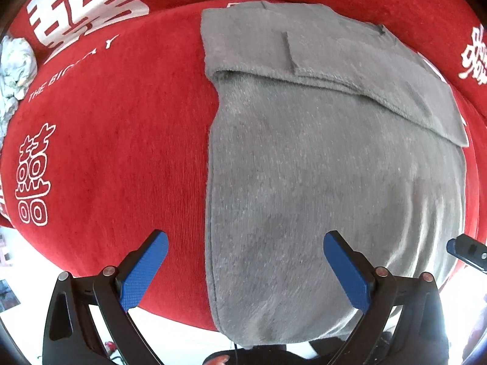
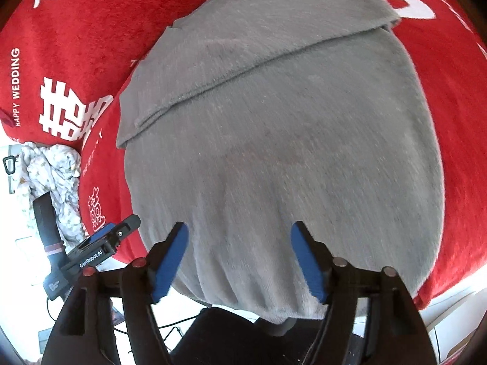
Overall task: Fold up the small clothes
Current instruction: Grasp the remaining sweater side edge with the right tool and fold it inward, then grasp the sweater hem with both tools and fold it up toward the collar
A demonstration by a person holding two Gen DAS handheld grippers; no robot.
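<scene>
Grey fleecy knit garment [image 1: 319,182], soft and napped, lies flat on a red cloth-covered surface [image 1: 121,158] printed with white characters, its far part already doubled over so that a folded flap with a straight hem crosses it near the top, while its near end drapes over the front edge of the surface toward the person. Its long axis runs away from both cameras, from that hanging near edge up to the folded band. The left gripper [image 1: 245,269] with blue textured pads stands wide apart and holds nothing; it points down at the garment's left border, one finger over bare red cloth and the other over grey fabric. The right gripper [image 2: 239,258] also stands well apart with nothing between its pads, hovering above the garment's near middle without pressing it. Both grippers sit at the near end, so the folded band lies straight ahead of each; the left one is closer to the left long edge, the right one to the centre and the right side. Any next fold would likely start from this near edge or from a side, though which cannot be told. Off to the left a crumpled pale floral cloth [image 2: 51,176] rests beside the red surface, well apart from the garment.
</scene>
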